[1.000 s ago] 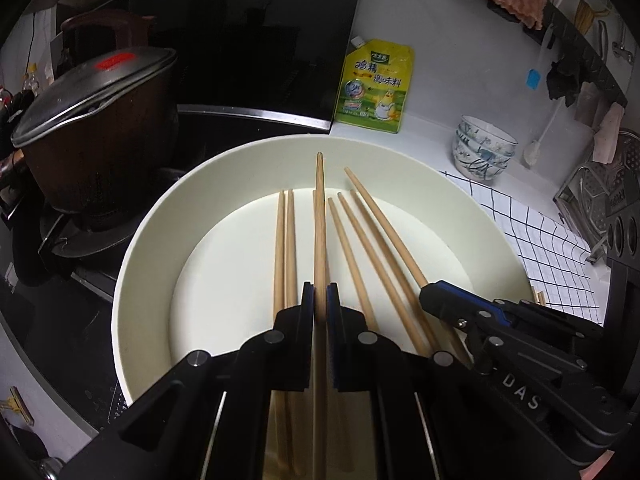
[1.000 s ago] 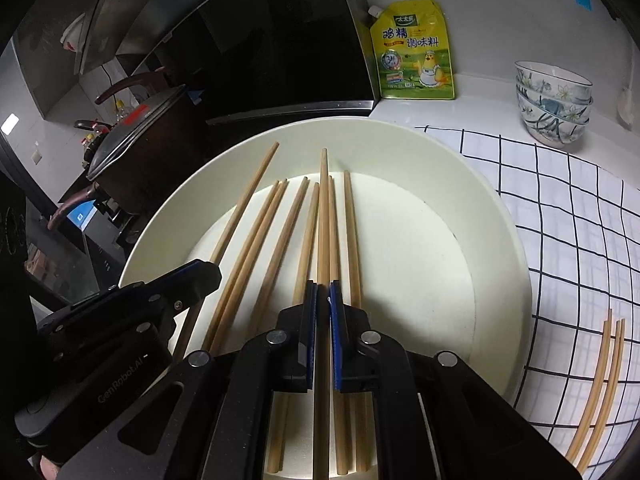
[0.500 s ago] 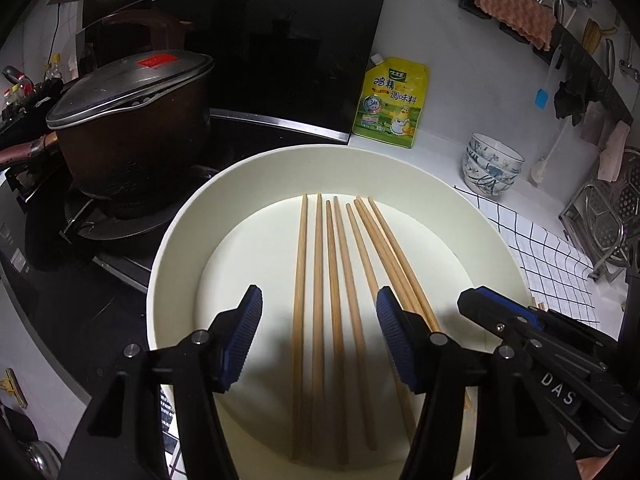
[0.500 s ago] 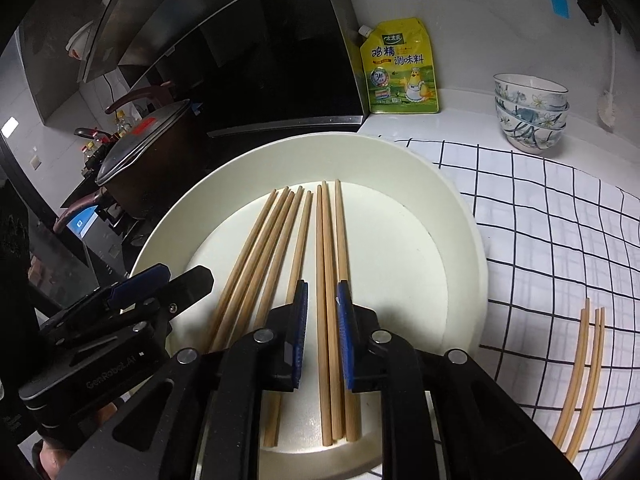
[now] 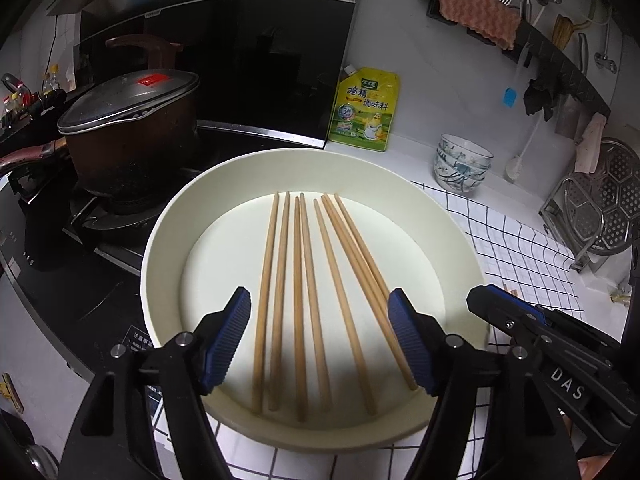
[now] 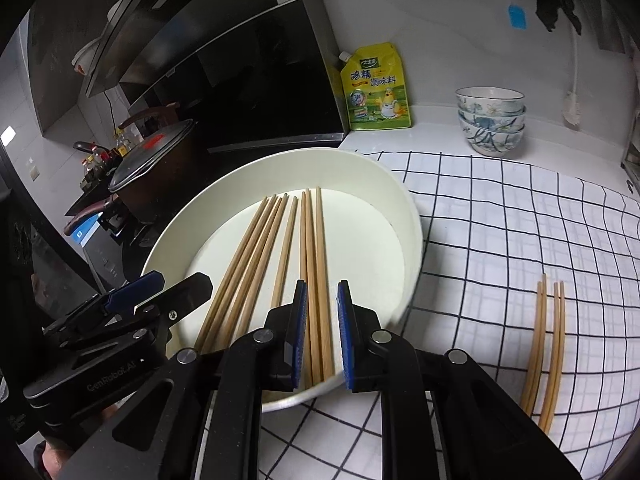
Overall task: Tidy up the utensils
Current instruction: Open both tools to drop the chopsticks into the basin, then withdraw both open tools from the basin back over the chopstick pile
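The near ends of the chopsticks hide behind both claws. Eight slim wooden sticks lie fanned in the cream basin, ahead of the left claw, just opened wide and empty. The right claw stands narrowly parted, gripping nothing.

Counter; checked cloth on it

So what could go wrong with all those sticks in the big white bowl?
The chopsticks lie loose and close together in the bowl, so a grab might catch two at once or knock the neat row crooked. The left gripper, whose jaws have just been opening, and the right gripper hang side by side over it, both empty, and could bump. The bowl sits beside the stove; a hard nudge might slide it that way.
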`<state>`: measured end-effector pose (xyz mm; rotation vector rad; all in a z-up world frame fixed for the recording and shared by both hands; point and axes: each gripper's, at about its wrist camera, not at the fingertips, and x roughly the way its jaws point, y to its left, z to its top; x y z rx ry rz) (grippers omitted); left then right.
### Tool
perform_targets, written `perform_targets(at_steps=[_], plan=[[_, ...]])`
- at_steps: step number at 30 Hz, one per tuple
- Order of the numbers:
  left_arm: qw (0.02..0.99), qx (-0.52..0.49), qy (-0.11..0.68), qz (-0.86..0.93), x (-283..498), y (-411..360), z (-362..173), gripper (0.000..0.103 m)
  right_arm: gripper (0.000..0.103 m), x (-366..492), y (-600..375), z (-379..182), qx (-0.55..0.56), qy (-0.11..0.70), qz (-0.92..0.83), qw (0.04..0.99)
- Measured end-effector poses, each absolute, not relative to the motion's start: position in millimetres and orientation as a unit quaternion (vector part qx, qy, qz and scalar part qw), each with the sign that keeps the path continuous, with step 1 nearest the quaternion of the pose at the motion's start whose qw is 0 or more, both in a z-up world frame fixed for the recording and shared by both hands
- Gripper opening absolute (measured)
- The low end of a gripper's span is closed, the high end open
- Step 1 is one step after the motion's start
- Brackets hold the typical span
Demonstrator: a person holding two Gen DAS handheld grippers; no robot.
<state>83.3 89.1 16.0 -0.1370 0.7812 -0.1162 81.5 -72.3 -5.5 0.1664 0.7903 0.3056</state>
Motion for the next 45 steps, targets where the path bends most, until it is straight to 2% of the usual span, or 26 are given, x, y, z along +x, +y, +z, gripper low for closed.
perform_targets(at_steps=[8, 12, 19, 23, 33, 45], plan=[[0.922, -0.061, 0.373, -0.077, 61, 68, 22, 0.074, 0.016, 53, -95, -5, 0.089, 0.374, 0.134, 0.913], [0.923, -0.055, 0.372, -0.088, 51, 52, 23, 0.076, 0.025, 37, -113, -6, 0.090, 0.369, 0.119, 0.917], [0.918, -0.051, 0.374, -0.121, 37, 20, 22, 0.080, 0.027, 9, -159, -15, 0.093, 0.371, 0.075, 0.921], [0.915, -0.045, 0.377, -0.137, 28, -1, 20, 0.084, 0.034, -4, -188, -21, 0.086, 0.374, 0.046, 0.922], [0.905, -0.025, 0.391, -0.165, 15, -42, 7, 0.088, 0.044, -19, -243, -49, 0.085, 0.397, -0.005, 0.914], [0.900, -0.001, 0.407, -0.152, 14, -58, -18, 0.089, 0.044, -2, -238, -82, 0.056, 0.429, -0.008, 0.902]])
